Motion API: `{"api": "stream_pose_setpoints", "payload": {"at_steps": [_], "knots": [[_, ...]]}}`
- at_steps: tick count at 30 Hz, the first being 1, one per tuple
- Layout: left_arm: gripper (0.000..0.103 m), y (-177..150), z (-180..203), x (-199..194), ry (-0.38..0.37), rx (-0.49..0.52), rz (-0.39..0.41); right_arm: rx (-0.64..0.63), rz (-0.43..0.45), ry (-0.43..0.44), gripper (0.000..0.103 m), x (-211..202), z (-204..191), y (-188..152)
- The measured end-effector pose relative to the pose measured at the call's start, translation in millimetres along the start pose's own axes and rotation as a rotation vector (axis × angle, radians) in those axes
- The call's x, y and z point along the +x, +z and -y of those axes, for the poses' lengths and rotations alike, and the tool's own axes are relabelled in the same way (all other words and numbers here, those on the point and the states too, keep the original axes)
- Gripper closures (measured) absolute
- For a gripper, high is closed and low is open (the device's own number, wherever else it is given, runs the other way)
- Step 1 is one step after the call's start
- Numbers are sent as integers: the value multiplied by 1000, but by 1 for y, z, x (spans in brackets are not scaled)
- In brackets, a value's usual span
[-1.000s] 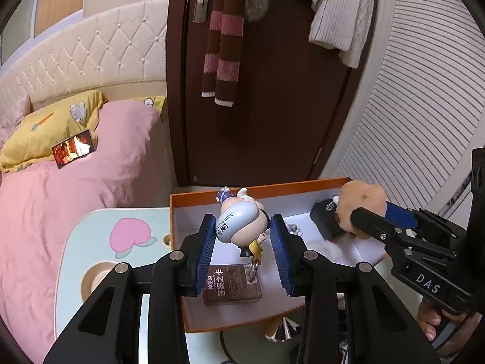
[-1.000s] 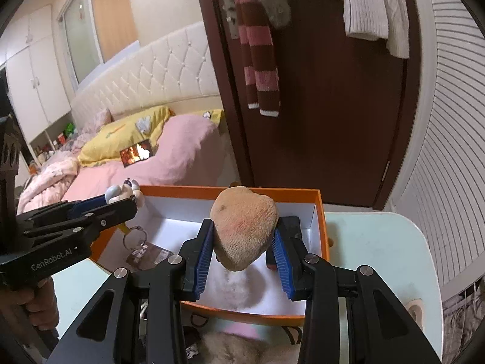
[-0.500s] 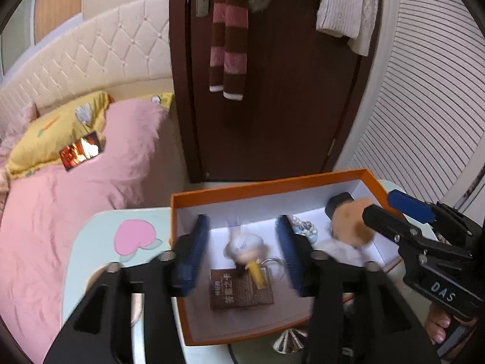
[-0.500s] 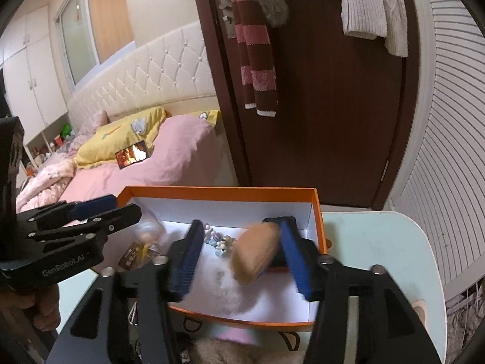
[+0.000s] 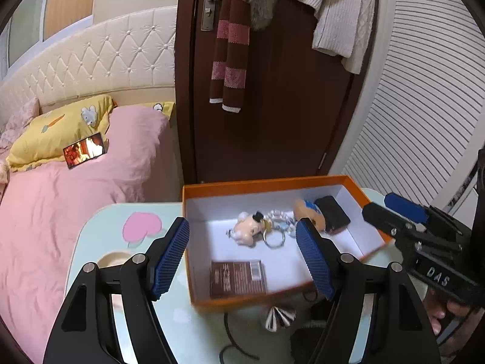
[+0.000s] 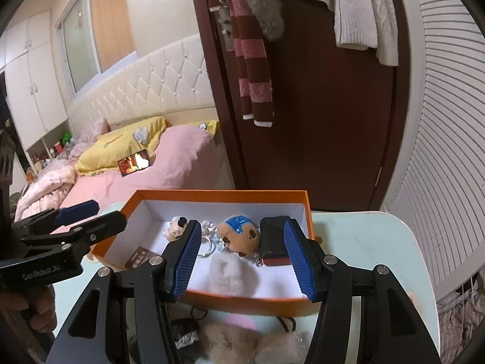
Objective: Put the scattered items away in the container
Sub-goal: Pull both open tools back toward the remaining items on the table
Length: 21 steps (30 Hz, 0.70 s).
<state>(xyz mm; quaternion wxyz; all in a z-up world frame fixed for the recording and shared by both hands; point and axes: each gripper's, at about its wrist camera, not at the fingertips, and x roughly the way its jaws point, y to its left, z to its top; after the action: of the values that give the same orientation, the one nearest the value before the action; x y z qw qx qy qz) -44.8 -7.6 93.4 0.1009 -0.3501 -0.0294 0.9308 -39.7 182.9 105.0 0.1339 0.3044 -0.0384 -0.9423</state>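
Both jaws have just been opening: left gripper (image 5: 242, 257) and right gripper (image 6: 242, 257) gape empty above the orange box (image 6: 218, 194), where the pig figurine (image 5: 248, 230) and brown plush (image 6: 241, 233) lie. Box sits on a pale-green table (image 6: 363, 242) beside the pink bed (image 5: 75, 197).

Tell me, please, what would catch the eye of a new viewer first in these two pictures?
First the orange box on the pale table, with a brown plush keychain, a pig figure keychain and a brown card lying inside. Next, the blue-padded left gripper and right gripper, both open and empty above it. Behind stand a dark door with a striped scarf, and a pink bed at left.
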Motion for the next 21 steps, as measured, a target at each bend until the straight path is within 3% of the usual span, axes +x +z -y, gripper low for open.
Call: {"api": "stream_pose_setpoints", "payload": {"at_steps": [3,8,17,21], "knots": [[30,-16,-5,-11,-2,-9,-8,-7,-1,-1,47,-12,-2,-8],[30,-55,-18,-30,71,32,-52,-7,-31,-15,47,-32,-2,-29],[30,-96,-11,-26,1,-6,-143,-28,-155,-49,47,-46,-12,-83],[30,-106,-1,-15,37,24,-183,-32,-205,-75,47,-39,-12,-103]]}}
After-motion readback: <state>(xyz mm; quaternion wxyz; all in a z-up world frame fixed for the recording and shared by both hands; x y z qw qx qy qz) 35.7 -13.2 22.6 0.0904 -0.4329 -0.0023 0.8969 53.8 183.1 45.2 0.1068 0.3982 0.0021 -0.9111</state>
